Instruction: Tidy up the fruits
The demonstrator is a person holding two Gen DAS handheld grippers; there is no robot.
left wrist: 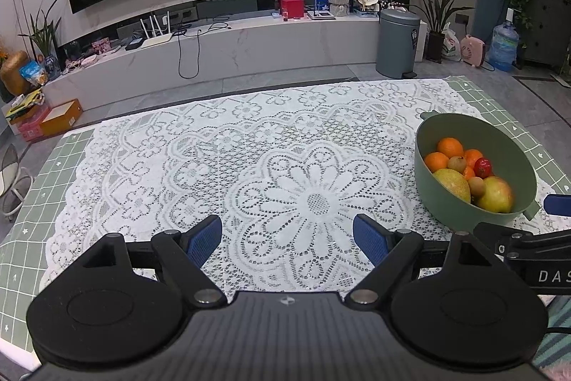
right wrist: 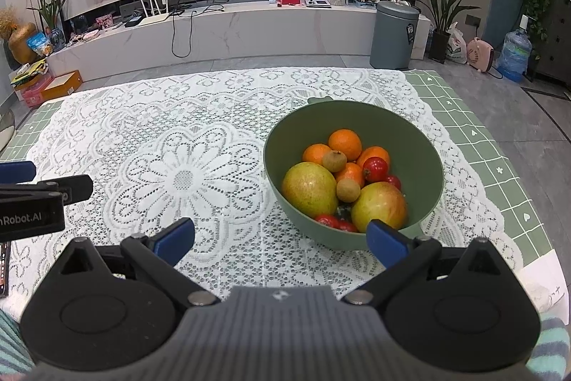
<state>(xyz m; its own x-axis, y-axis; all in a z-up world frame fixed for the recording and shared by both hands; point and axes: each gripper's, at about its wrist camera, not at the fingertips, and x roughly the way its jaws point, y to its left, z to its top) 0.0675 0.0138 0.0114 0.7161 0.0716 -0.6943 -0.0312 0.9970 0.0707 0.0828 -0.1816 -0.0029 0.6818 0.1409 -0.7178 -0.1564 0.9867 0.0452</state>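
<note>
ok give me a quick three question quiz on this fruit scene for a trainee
1. True or false: the green bowl stands on the lace tablecloth.
2. Which gripper is nearer the bowl? A) left gripper B) right gripper
3. Fill in: both grippers' fingers are ____ and hold nothing.

Key: 1 true; 2 B; 3 open. All fruit seen, such as the oranges and the large yellow-green fruit, lies inside the bowl.
</note>
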